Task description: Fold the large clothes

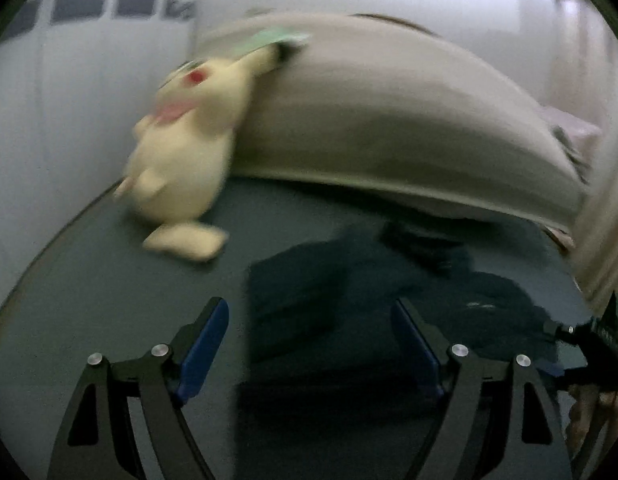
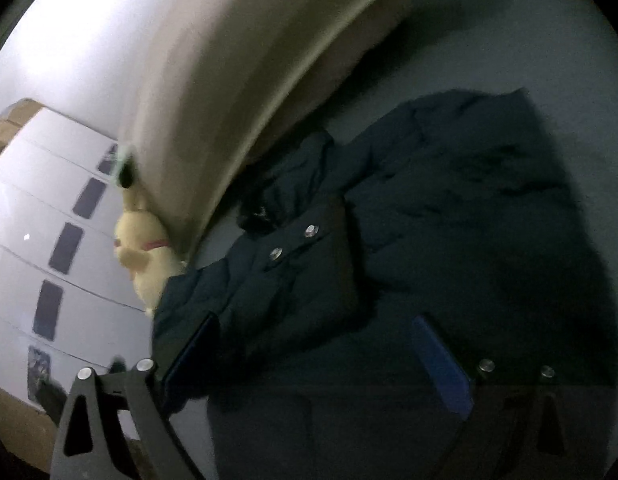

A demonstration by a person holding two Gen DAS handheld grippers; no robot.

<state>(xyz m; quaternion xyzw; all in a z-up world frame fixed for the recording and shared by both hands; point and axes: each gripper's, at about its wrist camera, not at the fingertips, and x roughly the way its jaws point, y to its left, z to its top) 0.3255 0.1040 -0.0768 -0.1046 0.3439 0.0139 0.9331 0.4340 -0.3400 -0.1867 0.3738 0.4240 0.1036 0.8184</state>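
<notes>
Left gripper (image 1: 309, 344): jaws spread wide, blue pads apart, nothing pinched – only the edge of the dark jacket (image 1: 389, 280) shows in the gap.
Right gripper (image 2: 313, 352): jaws spread wide over the jacket (image 2: 449, 220); whether the pads touch the fabric cannot be told.
Jacket: dark navy, padded, lying crumpled on the grey-blue bed sheet (image 1: 89, 280); two metal snaps (image 2: 293, 242) show on a flap in the right wrist view.
Beyond the jacket: a beige headboard (image 1: 389, 112) curves across the far side of the bed.
Plush toy (image 1: 181, 148): cream-yellow, leaning against the headboard's end, well apart from the jacket.
Containers: a brown cardboard box (image 2: 13, 124) by the white wall – contents not visible.
Picture quality: both views blurred and dim.
</notes>
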